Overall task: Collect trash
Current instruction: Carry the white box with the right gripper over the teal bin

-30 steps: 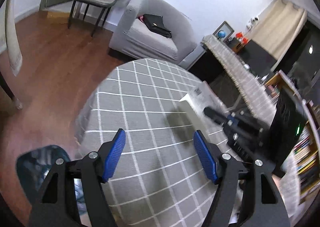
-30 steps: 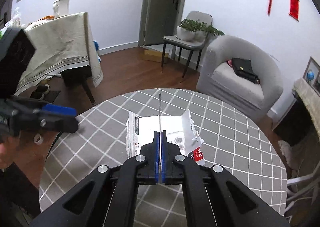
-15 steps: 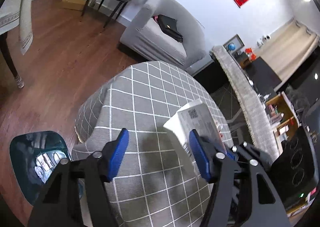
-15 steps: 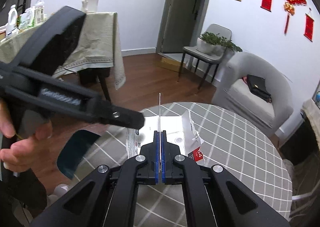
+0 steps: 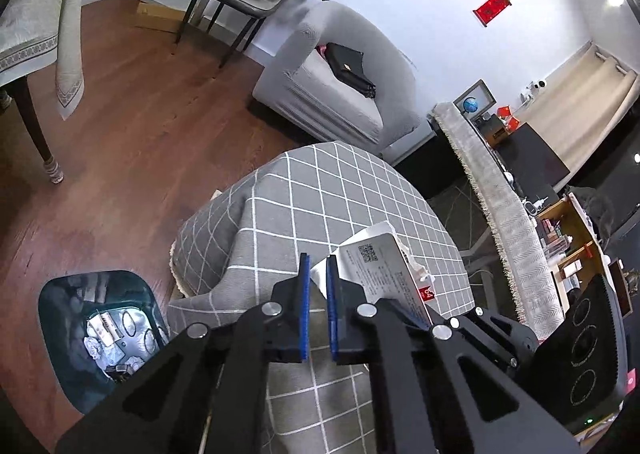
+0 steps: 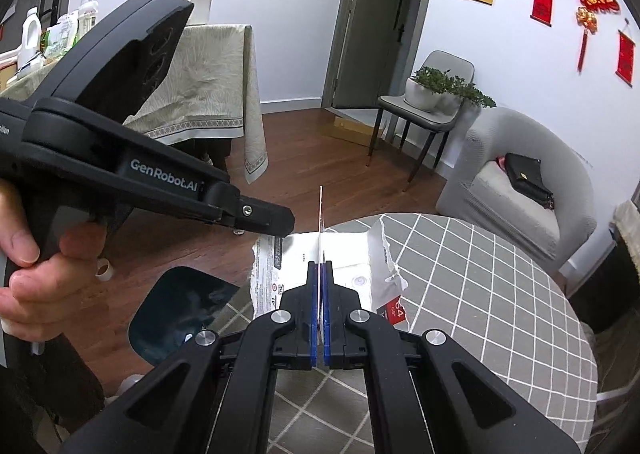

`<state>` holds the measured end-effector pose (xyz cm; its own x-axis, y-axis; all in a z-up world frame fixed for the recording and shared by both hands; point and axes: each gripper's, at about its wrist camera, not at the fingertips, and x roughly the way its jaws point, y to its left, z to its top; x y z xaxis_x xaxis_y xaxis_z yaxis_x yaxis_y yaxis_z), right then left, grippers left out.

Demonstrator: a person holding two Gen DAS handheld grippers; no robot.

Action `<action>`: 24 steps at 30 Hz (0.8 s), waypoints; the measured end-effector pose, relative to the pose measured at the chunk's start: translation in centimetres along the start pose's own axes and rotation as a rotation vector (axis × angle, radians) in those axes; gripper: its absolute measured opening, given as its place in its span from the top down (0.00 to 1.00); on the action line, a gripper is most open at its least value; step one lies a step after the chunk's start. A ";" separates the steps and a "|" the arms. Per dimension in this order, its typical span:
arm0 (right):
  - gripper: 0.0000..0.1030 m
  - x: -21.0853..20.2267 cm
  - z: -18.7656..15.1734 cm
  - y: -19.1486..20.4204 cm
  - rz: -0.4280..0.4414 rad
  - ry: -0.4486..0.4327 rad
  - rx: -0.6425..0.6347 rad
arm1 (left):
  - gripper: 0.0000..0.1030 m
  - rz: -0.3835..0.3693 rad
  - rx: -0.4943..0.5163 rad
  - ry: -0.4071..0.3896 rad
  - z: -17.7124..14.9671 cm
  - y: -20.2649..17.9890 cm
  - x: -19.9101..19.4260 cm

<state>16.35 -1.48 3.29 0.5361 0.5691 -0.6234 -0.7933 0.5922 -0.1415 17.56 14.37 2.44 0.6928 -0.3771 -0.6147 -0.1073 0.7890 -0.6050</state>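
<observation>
**Torn packet held over the table edge**

The torn white packet (image 6: 344, 266) (printed text, a QR code and a red corner label) is held in the air above the near edge of the round table (image 6: 500, 294), which is covered with a grey checked cloth. The right gripper (image 6: 320, 286) has its blue pads pressed together on the packet, which stands edge-on between them as a thin white line rising past the tips. Seen from the left wrist, the same packet (image 5: 384, 266) sits just right of the left gripper (image 5: 316, 282), whose jaws are nearly together with a narrow gap between the pads; a corner of the packet shows at that gap, but I cannot tell whether the pads are pinching it.

In the right wrist view, the left gripper's black body (image 6: 132, 158) crosses from the left, held by the person's left hand (image 6: 36, 266), its tip reaching the packet's upper left edge.

Below on the wooden floor, beside the table, stands a dark bin (image 5: 100, 334) with white scraps inside it. Beyond the table are a grey armchair (image 6: 524, 174) with a black bag (image 6: 528, 178) on its seat.
</observation>
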 end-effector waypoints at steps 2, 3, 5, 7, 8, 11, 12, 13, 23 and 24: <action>0.99 0.1 0.1 0.2 0.002 0.000 -0.001 | 0.94 0.013 0.003 0.003 0.0 0.1 -0.2; 0.99 0.1 0.1 0.3 0.002 -0.001 -0.001 | 0.94 0.019 0.004 0.004 -0.1 0.3 -0.4; 0.99 0.2 0.3 0.8 0.009 -0.003 0.004 | 0.95 0.035 0.006 0.004 -0.1 0.4 -0.7; 0.99 0.5 0.5 1.2 0.020 -0.002 0.013 | 0.96 0.052 0.009 0.004 -0.2 0.6 -1.0; 0.99 0.6 0.6 1.6 0.024 0.001 0.013 | 0.96 0.062 0.010 0.005 -0.2 0.8 -1.2; 0.99 1.4 0.9 2.5 0.048 0.008 0.011 | 0.96 0.087 0.010 0.007 -0.3 1.9 -1.9; 0.99 1.6 1.0 2.9 0.054 0.014 0.008 | 0.96 0.093 0.006 0.008 -0.2 2.3 -2.1; 0.99 2.0 1.2 3.3 0.068 0.019 0.014 | 0.96 0.097 0.002 0.011 -0.2 2.9 -2.5; 0.99 6.0 2.4 7.1 0.166 0.120 0.090 | 0.96 0.169 -0.014 0.041 -0.3 8.2 -4.5; 0.99 6.6 2.5 7.7 0.179 0.138 0.098 | 0.96 0.177 -0.018 0.045 -0.4 8.8 -4.6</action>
<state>14.53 8.28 0.00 0.3400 0.5908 -0.7317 -0.8367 0.5452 0.0513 13.16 22.91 -0.25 0.6291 -0.2546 -0.7345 -0.2379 0.8365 -0.4937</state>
